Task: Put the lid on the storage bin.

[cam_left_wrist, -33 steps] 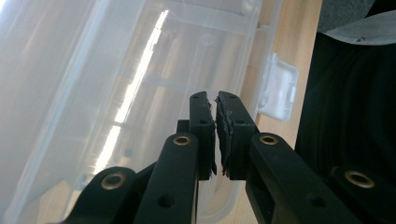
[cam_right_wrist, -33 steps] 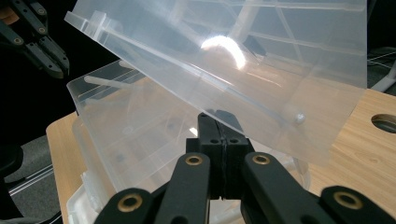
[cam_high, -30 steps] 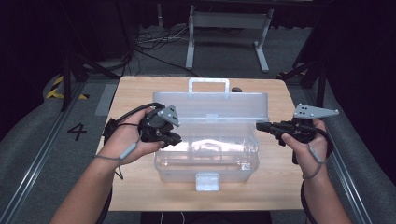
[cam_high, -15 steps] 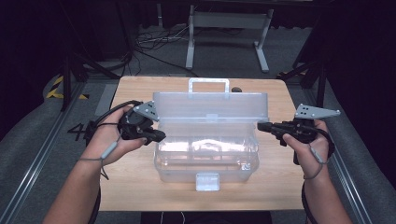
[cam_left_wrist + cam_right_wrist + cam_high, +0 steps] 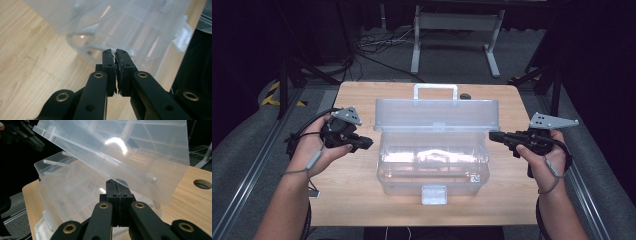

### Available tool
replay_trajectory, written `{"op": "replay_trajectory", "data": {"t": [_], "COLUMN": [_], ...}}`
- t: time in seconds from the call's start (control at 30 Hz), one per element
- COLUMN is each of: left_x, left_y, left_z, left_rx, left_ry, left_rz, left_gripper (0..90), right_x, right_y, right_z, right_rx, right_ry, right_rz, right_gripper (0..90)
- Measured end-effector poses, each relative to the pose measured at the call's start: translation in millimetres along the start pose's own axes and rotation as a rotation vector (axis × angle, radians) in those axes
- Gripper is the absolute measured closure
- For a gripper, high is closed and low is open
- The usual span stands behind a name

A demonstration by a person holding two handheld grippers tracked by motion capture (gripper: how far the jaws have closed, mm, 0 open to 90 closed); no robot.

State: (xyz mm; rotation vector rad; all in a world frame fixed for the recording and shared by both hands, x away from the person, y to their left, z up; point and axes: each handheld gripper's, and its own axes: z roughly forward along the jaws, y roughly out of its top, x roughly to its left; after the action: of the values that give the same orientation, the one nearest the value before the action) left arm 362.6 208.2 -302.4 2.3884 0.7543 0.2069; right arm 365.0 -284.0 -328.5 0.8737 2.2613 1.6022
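Tabletop (image 5: pixel 357 200) of pale wood, dark room behind; clear plastic box (image 5: pixel 432 165) open at centre. Left gripper (image 5: pixel 364 143) and right gripper (image 5: pixel 493 136) flank it, fingers closed, holding nothing.

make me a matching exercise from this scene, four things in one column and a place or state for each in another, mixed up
Things:
1. lid
2. latch
3. left gripper
4. right gripper

Places or states:
A. shut, beside the box's right end
B. raised open, standing at the back of the clear box
C. shut, off the box's left end, over the wooden table
D. on the box's front wall, nearest the person

Pairs: 1-B, 2-D, 3-C, 4-A
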Motion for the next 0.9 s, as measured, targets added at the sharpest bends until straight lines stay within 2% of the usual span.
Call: {"op": "replay_trajectory", "data": {"t": [0.17,0.2,0.23,0.27,0.33,0.43,0.5,0.57,0.63,0.77,0.83,0.9], "left_x": [15.6,20.8,22.7,22.7,27.1,32.2,36.7,40.3,43.2,47.2,49.4,51.1], "left_y": [-10.8,-15.2,-17.3,-17.3,-21.3,-25.9,-30.0,-30.8,-31.3,-33.9,-35.8,-38.0], "left_z": [5.8,8.3,10.3,10.3,15.4,22.4,25.9,29.1,31.7,38.1,41.2,44.2], "left_rx": [-0.019,-0.029,-0.031,-0.031,-0.024,-0.019,-0.044,-0.041,-0.027,-0.028,-0.027,-0.029], "left_ry": [-0.005,0.008,0.007,0.007,0.020,0.019,0.014,0.009,0.050,0.071,0.103,0.097], "left_rz": [-0.067,-0.102,-0.119,-0.119,-0.148,-0.171,-0.194,-0.210,-0.221,-0.240,-0.249,-0.257], "left_gripper": [85.4,85.5,85.5,85.4,85.4,85.0,84.6,84.8,84.7,83.7,82.3,80.1], "right_x": [1.4,1.4,1.4,1.5,1.7,2.2,2.4,2.3,2.5,2.2,2.5,2.6], "right_y": [-0.3,-0.4,-0.5,-0.5,-0.5,-0.5,-0.6,-0.6,-0.7,-0.8,-0.7,-0.7], "right_z": [0.1,0.2,0.3,0.4,0.6,1.3,1.7,1.9,1.9,1.8,1.9,1.7], "right_rx": [0.004,0.004,0.005,0.007,0.009,0.015,0.014,0.015,0.015,0.017,0.017,0.020], "right_ry": [-0.008,-0.008,-0.006,-0.006,-0.007,-0.010,-0.011,-0.011,-0.010,-0.009,-0.010,-0.008], "right_rz": [-0.008,-0.008,-0.009,-0.009,-0.012,-0.017,-0.018,-0.016,-0.017,-0.017,-0.019,-0.021], "right_gripper": [90.0,90.0,90.0,90.0,90.0,90.0,90.0,90.0,90.0,90.0,90.0,90.0]}}
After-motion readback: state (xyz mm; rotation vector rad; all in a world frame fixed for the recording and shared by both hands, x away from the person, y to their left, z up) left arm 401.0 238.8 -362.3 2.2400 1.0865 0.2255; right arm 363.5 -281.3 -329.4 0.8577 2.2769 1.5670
